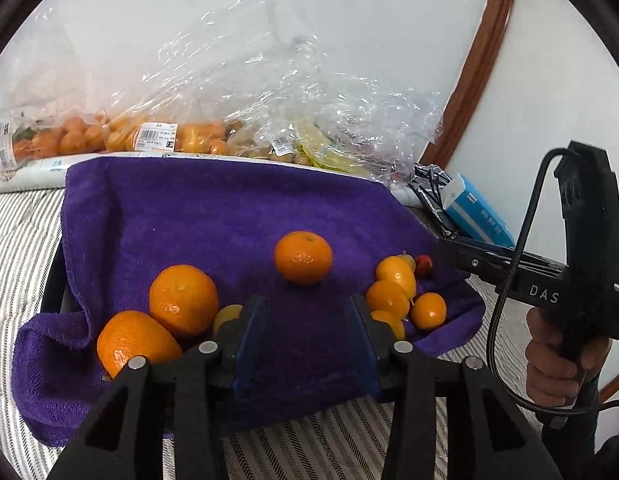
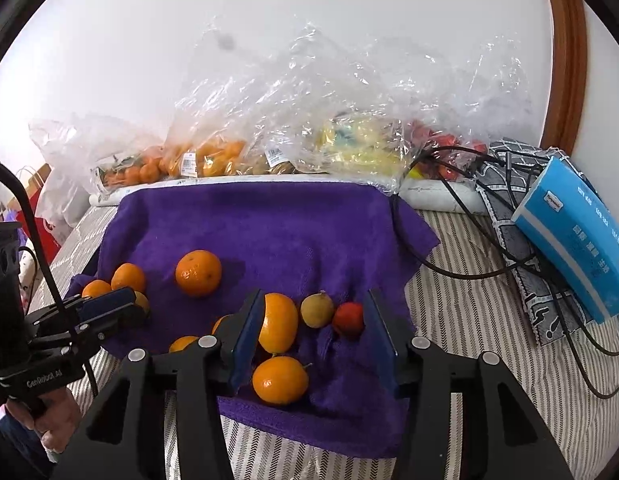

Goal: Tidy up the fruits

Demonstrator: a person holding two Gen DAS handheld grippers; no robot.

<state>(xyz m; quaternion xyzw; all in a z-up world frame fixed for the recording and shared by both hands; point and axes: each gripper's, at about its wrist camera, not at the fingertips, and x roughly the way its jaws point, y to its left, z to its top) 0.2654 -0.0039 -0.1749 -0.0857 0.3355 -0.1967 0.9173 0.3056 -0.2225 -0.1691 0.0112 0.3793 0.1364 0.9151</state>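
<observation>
A purple towel (image 1: pixel 213 216) holds loose fruit. In the left wrist view my left gripper (image 1: pixel 305 314) stands open over bare towel, just short of a lone mandarin (image 1: pixel 303 257). Two big oranges (image 1: pixel 183 300) lie left of it, and a cluster of small oranges (image 1: pixel 389 296) right. My right gripper (image 1: pixel 447 247) reaches in from the right by a small red fruit (image 1: pixel 424 265). In the right wrist view my right gripper (image 2: pixel 314 320) is open around an orange (image 2: pixel 278 322), a yellow-green fruit (image 2: pixel 316 309) and the red fruit (image 2: pixel 348 318). The orange lies against the left pad.
Clear plastic bags of fruit (image 2: pixel 213 156) line the white wall behind the towel. A blue tissue pack (image 2: pixel 573 236) and black cables (image 2: pixel 461 264) lie to the right on the striped cover (image 2: pixel 469 320). Another orange (image 2: pixel 280 380) sits near the towel's front edge. A hand (image 1: pixel 549 364) holds the right gripper's handle.
</observation>
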